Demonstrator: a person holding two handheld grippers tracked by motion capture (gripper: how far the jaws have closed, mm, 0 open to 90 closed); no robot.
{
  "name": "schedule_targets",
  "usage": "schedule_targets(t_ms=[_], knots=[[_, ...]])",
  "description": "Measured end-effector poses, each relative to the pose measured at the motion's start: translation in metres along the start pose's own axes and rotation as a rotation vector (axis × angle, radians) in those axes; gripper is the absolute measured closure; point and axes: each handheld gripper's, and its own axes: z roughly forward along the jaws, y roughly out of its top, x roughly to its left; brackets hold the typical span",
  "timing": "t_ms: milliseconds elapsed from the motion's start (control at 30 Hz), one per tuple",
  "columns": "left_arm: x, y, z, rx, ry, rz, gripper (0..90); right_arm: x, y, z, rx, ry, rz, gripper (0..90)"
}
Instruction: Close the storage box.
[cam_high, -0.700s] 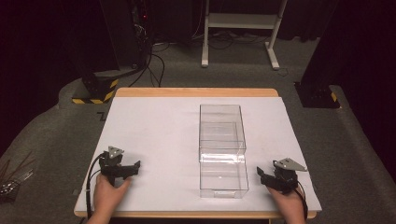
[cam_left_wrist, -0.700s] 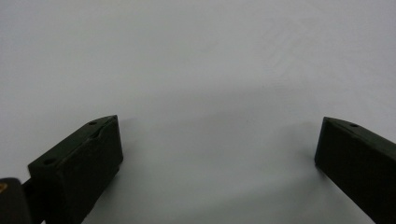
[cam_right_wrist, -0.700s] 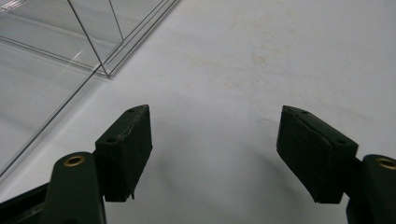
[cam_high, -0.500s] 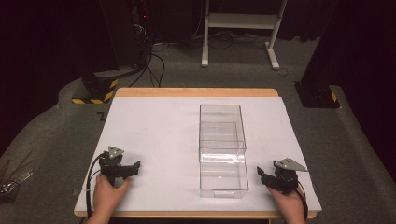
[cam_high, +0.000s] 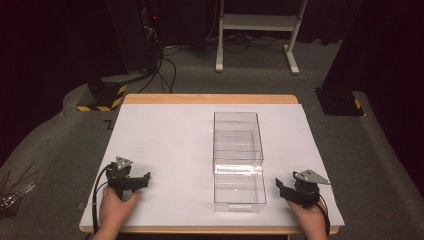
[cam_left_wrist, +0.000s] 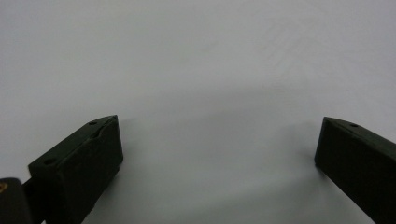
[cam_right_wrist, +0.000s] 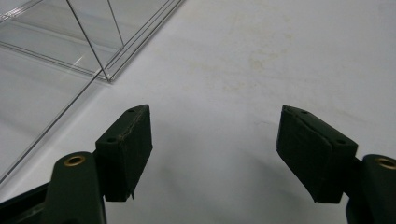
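A clear plastic box (cam_high: 238, 159) stands on the white table cover (cam_high: 170, 140), right of the middle, long side running away from me. My left gripper (cam_high: 142, 180) rests near the front left of the table, a hand on it, jaws wide open over bare white surface (cam_left_wrist: 210, 93). My right gripper (cam_high: 281, 189) rests near the front right, just right of the box's near end. Its jaws stand open with nothing between them, and the box's corner (cam_right_wrist: 100, 70) shows to their upper left.
The table's wooden edge (cam_high: 210, 98) frames the white cover. Beyond the table stand a white frame's legs (cam_high: 260, 35), a black stand with yellow-black tape (cam_high: 102, 95), cables on the grey floor, and a black base (cam_high: 340, 102) at the right.
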Motion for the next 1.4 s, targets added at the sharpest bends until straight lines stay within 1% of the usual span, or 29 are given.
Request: schedule_targets(t_ms=[133,300,500,567,667,700,1133,1400], knots=[[0.0,0.0,0.0,0.0,0.0,0.0,1.2,0.001,0.0,-0.001,-0.004,0.0,-0.01,26.1],[0.0,0.0,0.0,-0.001,0.0,-0.001,1.2,0.002,0.002,-0.002,-0.006,0.01,-0.015,26.0],[0.0,0.0,0.0,-0.001,0.0,-0.001,1.2,0.005,0.006,-0.007,-0.022,0.018,-0.016,26.0],[0.0,0.0,0.0,-0.001,0.0,0.0,1.2,0.007,0.009,-0.011,-0.039,0.019,-0.024,25.9],[0.0,0.0,0.0,-0.001,0.001,0.0,1.2,0.009,0.011,-0.013,-0.046,0.02,-0.028,25.8],[0.0,0.0,0.0,-0.001,0.001,0.0,1.2,0.01,0.012,-0.014,-0.052,0.022,-0.037,25.8],[0.0,0.0,0.0,0.0,0.0,0.0,1.2,0.013,0.016,-0.023,-0.075,0.036,-0.038,25.7],[0.0,0.0,0.0,0.0,0.0,0.0,1.2,0.017,0.02,-0.032,-0.102,0.047,-0.044,25.7]])
